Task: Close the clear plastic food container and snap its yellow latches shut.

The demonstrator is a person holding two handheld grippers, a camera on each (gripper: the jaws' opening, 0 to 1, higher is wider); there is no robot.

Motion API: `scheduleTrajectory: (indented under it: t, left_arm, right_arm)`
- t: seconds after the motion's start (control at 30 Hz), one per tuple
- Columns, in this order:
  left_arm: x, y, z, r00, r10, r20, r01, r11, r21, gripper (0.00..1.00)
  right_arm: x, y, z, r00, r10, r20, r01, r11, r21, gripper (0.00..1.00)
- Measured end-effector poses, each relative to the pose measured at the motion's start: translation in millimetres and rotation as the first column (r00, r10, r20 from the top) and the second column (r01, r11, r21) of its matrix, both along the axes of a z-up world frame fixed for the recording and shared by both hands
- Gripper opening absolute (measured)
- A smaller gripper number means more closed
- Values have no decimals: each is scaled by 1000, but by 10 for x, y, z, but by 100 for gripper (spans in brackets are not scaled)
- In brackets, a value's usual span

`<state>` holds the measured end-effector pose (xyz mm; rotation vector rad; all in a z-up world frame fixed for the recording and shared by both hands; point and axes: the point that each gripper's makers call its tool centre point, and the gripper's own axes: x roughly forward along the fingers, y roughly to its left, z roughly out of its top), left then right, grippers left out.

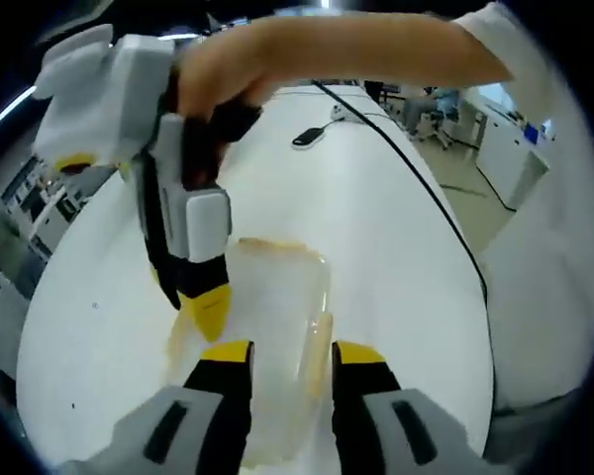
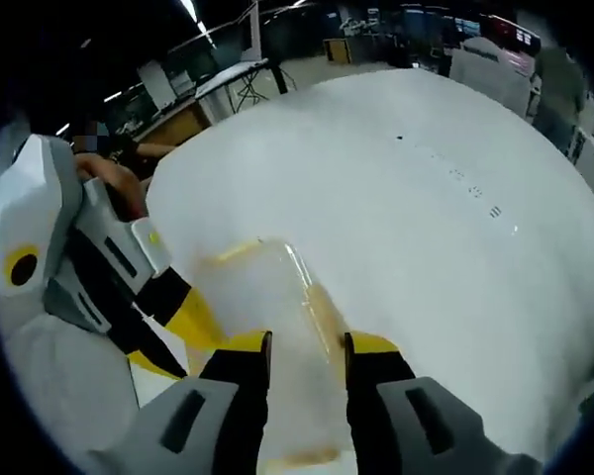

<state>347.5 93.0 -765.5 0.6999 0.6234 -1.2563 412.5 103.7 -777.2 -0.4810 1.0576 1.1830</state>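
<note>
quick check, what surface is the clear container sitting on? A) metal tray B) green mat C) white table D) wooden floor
C: the clear container with yellow latches rests directly on the white table, with both grippers' yellow-tipped jaws over it.

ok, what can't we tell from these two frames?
- Latch state: the yellow latches on the container are motion-blurred in both views; snapped or not, cannot tell.
- Container's near end: hidden by the left tool in the left gripper view and by the right tool in the right gripper view.
- Contents: walls too hazy to see.
- Small dark item on the table: too small to identify.
</note>
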Motion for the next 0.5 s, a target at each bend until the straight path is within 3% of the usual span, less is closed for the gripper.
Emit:
scheduleTrajectory:
  t: [0.17, 0.4, 0.5]
  left_arm:
    - [13, -11, -46, 999, -31, 28, 31, 999, 17, 27]
    - [-5, -5, -57, 998, -38, 54, 36, 999, 36, 28]
    - [-31, -4, -73, 995, -57, 85, 52, 997, 65, 30]
  right_arm:
    - [96, -68, 2, 996, 89, 13, -87, 990, -112, 33]
    - [69, 21, -10, 987, 159, -14, -159, 972, -171, 38]
    - [-3, 66, -34, 977, 199, -75, -210, 959, -191, 39]
